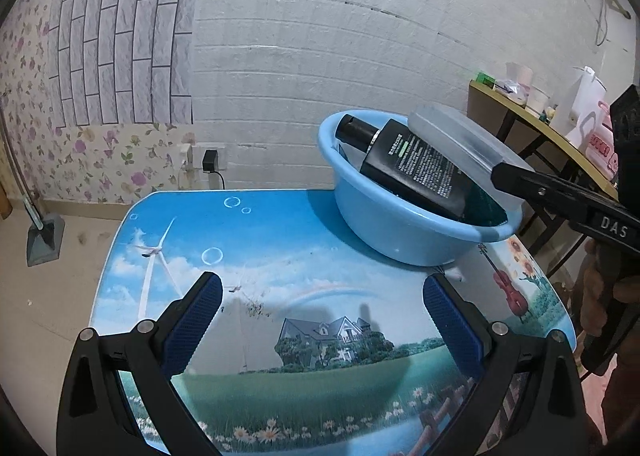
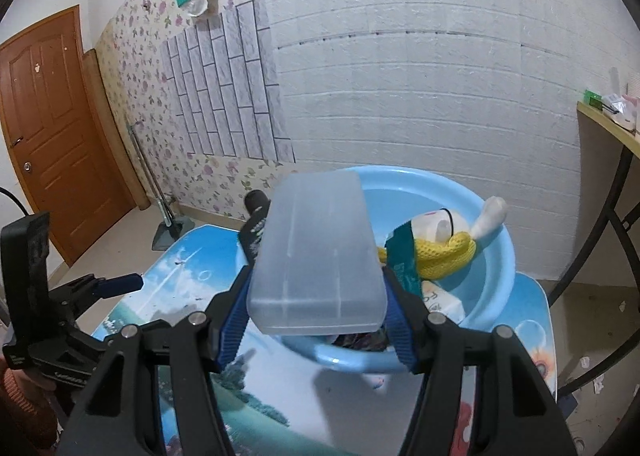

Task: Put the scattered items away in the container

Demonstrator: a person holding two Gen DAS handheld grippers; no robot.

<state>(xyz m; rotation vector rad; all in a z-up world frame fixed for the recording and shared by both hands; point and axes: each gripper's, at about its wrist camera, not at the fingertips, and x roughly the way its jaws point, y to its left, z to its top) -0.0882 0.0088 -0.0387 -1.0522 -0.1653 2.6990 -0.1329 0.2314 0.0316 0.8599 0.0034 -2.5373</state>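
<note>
A light blue basin (image 1: 384, 216) stands at the far right of the picture-printed table (image 1: 280, 256); it also shows in the right wrist view (image 2: 492, 268). A black bottle (image 1: 412, 164) leans inside it. My right gripper (image 2: 316, 308) is shut on a frosted translucent plastic box (image 2: 320, 256) and holds it over the basin's near rim; the box also shows in the left wrist view (image 1: 460, 136). A yellow mesh item with a white tube (image 2: 448, 244) and a carton lie in the basin. My left gripper (image 1: 320, 320) is open and empty above the table.
A wooden side table (image 1: 532, 116) with cups and a bag stands to the right. A white brick wall is behind, with a plugged-in wall socket (image 1: 210, 160). A brown door (image 2: 52, 128) and a dustpan stand at the left.
</note>
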